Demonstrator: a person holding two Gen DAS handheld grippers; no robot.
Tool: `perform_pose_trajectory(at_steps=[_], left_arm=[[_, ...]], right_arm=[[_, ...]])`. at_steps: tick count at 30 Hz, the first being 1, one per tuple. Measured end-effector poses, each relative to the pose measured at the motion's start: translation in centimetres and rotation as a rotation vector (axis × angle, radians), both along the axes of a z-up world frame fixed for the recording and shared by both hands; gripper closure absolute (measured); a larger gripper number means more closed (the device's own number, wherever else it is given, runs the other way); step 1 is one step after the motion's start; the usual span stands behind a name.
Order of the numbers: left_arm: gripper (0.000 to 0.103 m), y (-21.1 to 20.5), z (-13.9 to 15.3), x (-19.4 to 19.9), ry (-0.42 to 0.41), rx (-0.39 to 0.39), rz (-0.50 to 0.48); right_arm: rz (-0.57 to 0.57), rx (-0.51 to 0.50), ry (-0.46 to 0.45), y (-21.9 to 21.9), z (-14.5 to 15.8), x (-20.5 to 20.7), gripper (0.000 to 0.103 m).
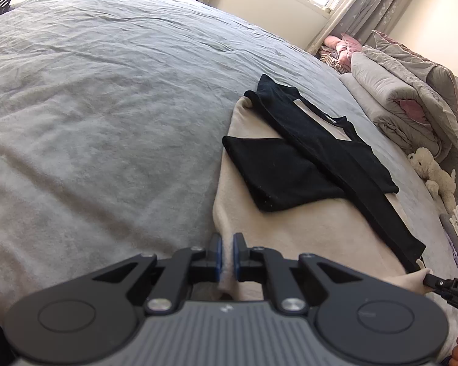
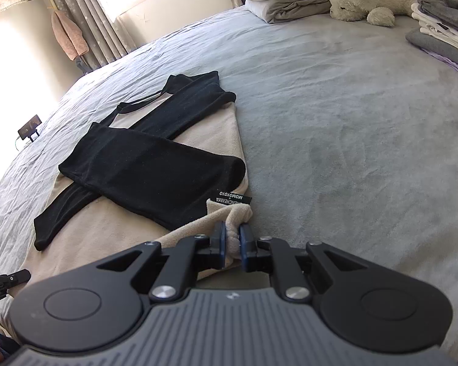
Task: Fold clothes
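Garment: a fleecy beige top with black sleeves, spread flat on the bed, both sleeves folded across its body so they cross.
Hem: soft and napped, bunched into small rolls where it is pinched; a black label with white lettering sits near the right corner.
Left gripper: blue-padded jaws almost closed, pinching a fold of the beige hem.
Right gripper: jaws nearly together, clamped on the other hem corner, cloth wadded between the pads.
Bed: grey sheet, lightly creased.
Far edge: folded quilts, a white plush dog, a stack of folded clothes.
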State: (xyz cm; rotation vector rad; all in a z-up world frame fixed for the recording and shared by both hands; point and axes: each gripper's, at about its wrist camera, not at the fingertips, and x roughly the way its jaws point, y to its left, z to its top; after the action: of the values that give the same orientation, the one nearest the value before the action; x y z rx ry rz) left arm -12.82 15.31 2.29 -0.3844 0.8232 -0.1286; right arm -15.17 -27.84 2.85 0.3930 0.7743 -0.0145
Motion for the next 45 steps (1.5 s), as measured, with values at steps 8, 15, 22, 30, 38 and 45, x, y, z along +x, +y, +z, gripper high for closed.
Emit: perform_pose_trajectory(at_steps=[8,15,22,30,38,45], left_arm=[[0.095,-0.2,-0.1,-0.2,-0.007,0.020,-0.006],[0.096,-0.3,0.2,-0.5,-0.016,0.034,-0.016],[0.097,-0.2,1.6,-1.1,-0.073,0.008,-0.027],[0.097,-0.3,2.1,-0.9,-0.099,0.009,-0.025],[0.097,-1.0,2.5,-0.7,-0.129,0.016,-0.029],[0.097,-1.6,2.7,-0.1,-0.149,0.019,-0.026]], right_arm=[[-0.003,0.001,0.009,0.0,0.0,-0.1,0.090],[-0.003,0.008,-0.018,0.1,0.3,-0.4,0.090],[0.008,0.011,-0.094,0.1,1.4,-1.1,0.091],[-0.010,0.023,-0.113,-0.1,1.7,-1.0,0.091],[-0.016,0.022,-0.138,-0.3,2.1,-1.1,0.091],[-0.028,0.028,-0.117,-0.6,1.8,-0.9,0.091]])
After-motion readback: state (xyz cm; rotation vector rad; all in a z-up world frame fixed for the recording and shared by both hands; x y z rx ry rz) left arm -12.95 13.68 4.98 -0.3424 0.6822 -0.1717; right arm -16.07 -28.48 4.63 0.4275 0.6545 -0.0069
